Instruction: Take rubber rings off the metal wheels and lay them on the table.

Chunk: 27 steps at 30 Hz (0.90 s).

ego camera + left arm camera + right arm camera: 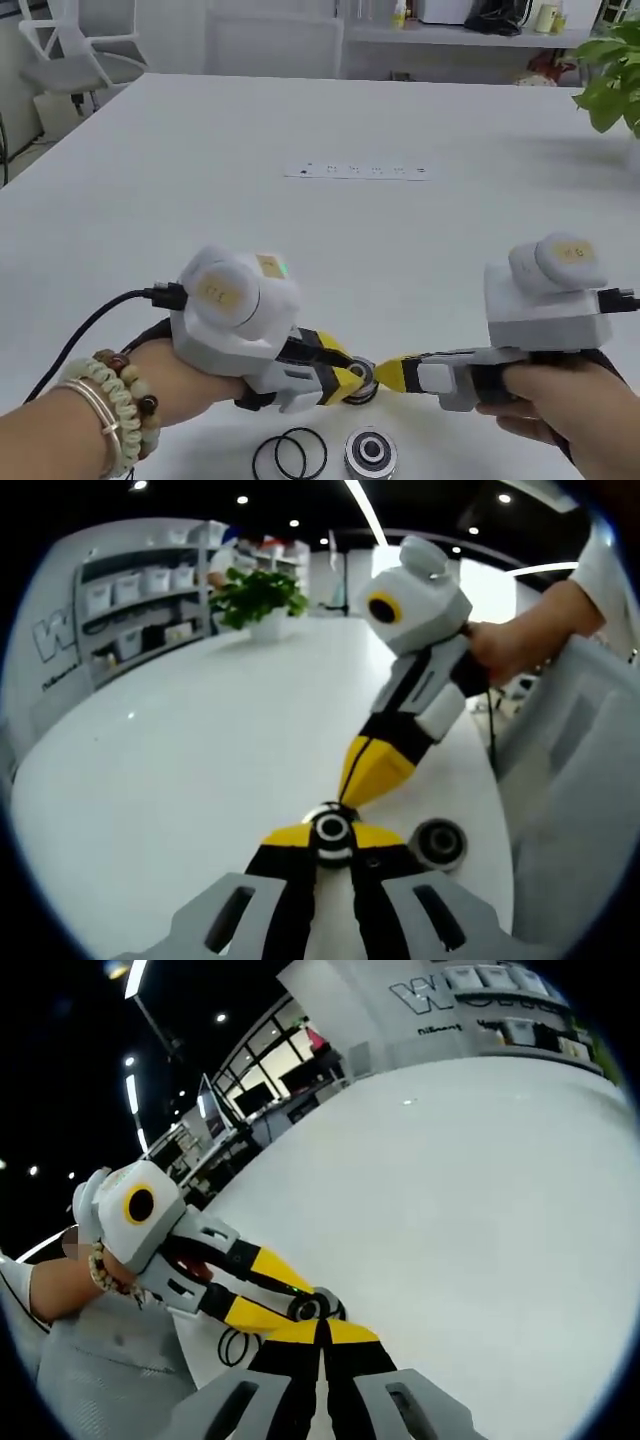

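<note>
Yellow-tipped fingers (285, 836) of your left gripper (343, 381) are closed on a small round metal wheel (331, 830) and hold it low, close to the white table (400, 250). Around this wheel I see a dark band, which I judge to be its rubber ring, not yet removed. Your right gripper (320, 1328) points at the wheel from the other side. Its fingers are pressed together and their tips touch the rim of the wheel. Whether some rubber is caught between them I cannot tell, because the place is too small in all views. On the table, just in front of you, two thin black rubber rings (290, 453) lie flat and overlap each other. Beside them, to the right, lies a second metal wheel (371, 452), and it is not clear to me whether it carries a ring. So the step in hand is, I think, pulling the ring off the held wheel, and the task looks partly done. For the next move you need a firm hold with the left, so that the wheel does not turn or slip. The right tips must catch the edge of the rubber and pull it outward over the rim. Then the ring should go down beside the two others. Pull slowly, because the rubber may snap back or jump away.
</note>
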Each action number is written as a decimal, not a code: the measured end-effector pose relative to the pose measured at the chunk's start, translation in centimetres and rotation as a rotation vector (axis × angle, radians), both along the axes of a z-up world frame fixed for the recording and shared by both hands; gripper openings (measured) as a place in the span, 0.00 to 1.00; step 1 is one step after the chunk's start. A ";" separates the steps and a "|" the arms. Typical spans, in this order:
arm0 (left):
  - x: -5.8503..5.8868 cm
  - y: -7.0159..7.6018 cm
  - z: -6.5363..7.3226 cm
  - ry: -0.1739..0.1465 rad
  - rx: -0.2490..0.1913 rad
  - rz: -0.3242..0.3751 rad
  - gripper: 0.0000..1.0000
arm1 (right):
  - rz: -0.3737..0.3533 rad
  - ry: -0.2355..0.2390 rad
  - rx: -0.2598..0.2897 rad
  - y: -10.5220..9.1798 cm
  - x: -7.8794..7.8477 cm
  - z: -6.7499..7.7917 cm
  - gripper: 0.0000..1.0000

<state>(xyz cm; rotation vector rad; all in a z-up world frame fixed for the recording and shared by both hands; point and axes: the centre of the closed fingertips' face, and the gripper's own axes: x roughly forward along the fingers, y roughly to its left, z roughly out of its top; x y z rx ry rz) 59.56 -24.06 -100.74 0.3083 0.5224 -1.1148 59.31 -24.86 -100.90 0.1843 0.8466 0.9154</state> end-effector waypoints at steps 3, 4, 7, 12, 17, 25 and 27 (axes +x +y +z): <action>0.0 0.0 0.0 0.000 0.001 0.000 0.13 | 0.010 -0.008 0.001 0.2 0.0 0.1 0.00; 0.0 0.0 0.0 0.000 0.000 -0.001 0.13 | 0.013 -0.010 0.002 0.2 0.0 0.2 0.00; 0.0 0.0 0.0 -0.002 0.002 0.000 0.13 | 0.021 -0.013 0.006 0.5 -0.1 0.2 0.00; 0.0 0.0 0.0 -0.003 0.003 0.001 0.13 | 0.032 -0.020 0.007 0.6 -0.1 0.3 0.00; 0.0 0.0 0.0 -0.005 0.003 -0.001 0.13 | 0.043 -0.030 0.009 0.8 -0.2 0.5 0.00; 0.0 0.0 0.0 -0.007 0.001 0.002 0.13 | 0.088 -0.065 0.054 2.3 -0.5 2.1 0.00; 0.0 0.0 0.0 -0.005 0.000 0.007 0.13 | 0.099 -0.096 0.026 2.1 -0.3 1.9 0.00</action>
